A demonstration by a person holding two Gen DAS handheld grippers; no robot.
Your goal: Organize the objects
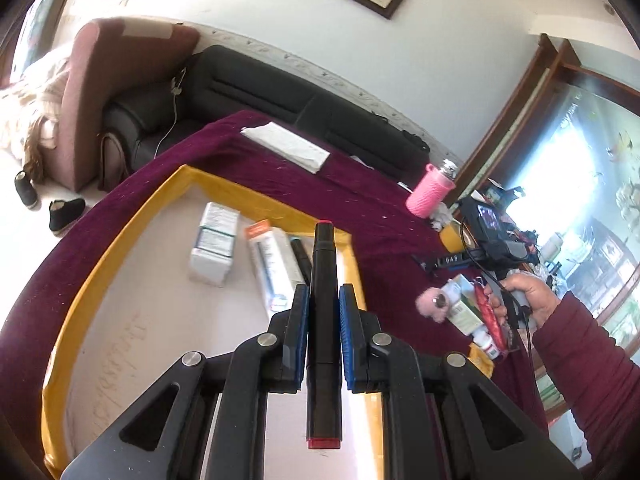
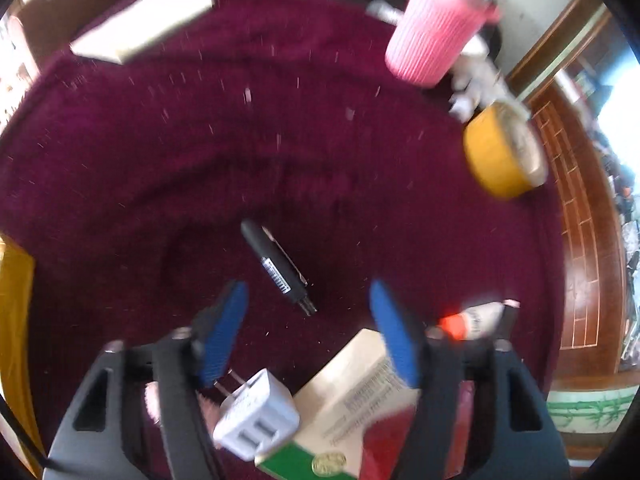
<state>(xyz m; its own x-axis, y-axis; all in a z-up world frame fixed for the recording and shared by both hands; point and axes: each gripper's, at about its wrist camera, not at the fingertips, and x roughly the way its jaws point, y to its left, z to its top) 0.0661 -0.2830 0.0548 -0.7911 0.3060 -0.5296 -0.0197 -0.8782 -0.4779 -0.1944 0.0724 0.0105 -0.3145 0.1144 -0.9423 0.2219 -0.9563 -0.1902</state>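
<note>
My left gripper (image 1: 324, 298) is shut on a black marker with red ends (image 1: 323, 320), held above a shallow cardboard tray with yellow tape edges (image 1: 120, 240). In the tray lie a white box (image 1: 214, 244), a white packaged item with an orange end (image 1: 274, 268) and a dark pen (image 1: 301, 258). My right gripper (image 2: 308, 296) is open above the maroon cloth, with a black pen-like item (image 2: 278, 266) just ahead of its tips. A white plug adapter (image 2: 256, 420), a cream and green box (image 2: 352, 412) and a red-capped tube (image 2: 472, 320) lie under it.
A pink cup (image 2: 436, 36) and a yellow tape roll (image 2: 504, 152) stand at the far right of the cloth. A white notepad (image 2: 140, 26) lies at the far left. A black sofa (image 1: 280, 96) is behind the table. The right hand and gripper handle show in the left wrist view (image 1: 520, 300).
</note>
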